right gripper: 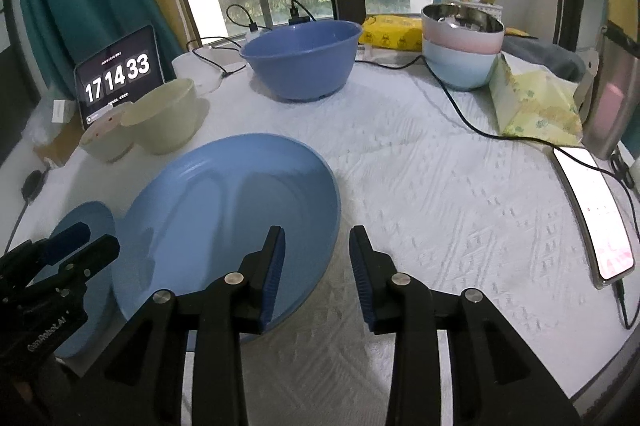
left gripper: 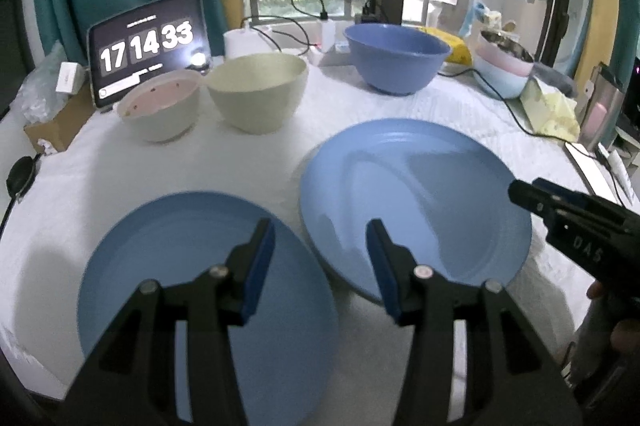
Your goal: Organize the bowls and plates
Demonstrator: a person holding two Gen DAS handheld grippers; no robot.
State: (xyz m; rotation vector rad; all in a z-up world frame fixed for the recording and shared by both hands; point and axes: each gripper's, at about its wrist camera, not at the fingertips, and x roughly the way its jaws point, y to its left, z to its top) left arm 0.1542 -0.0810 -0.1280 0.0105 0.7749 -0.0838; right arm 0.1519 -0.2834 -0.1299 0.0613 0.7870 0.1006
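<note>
Two blue plates lie side by side on the white surface [right gripper: 440,186]: the small plate [left gripper: 168,266] to the left, the big plate [left gripper: 420,202] to the right, their rims nearly touching. The left gripper [left gripper: 320,254] hangs over the gap between them, fingers apart and empty. The right gripper [right gripper: 316,270] hovers at the big plate's right edge, fingers apart, gripping nothing. Farther back stand a pink bowl [left gripper: 160,106], a cream bowl [left gripper: 256,90] and a blue bowl [left gripper: 396,58].
</note>
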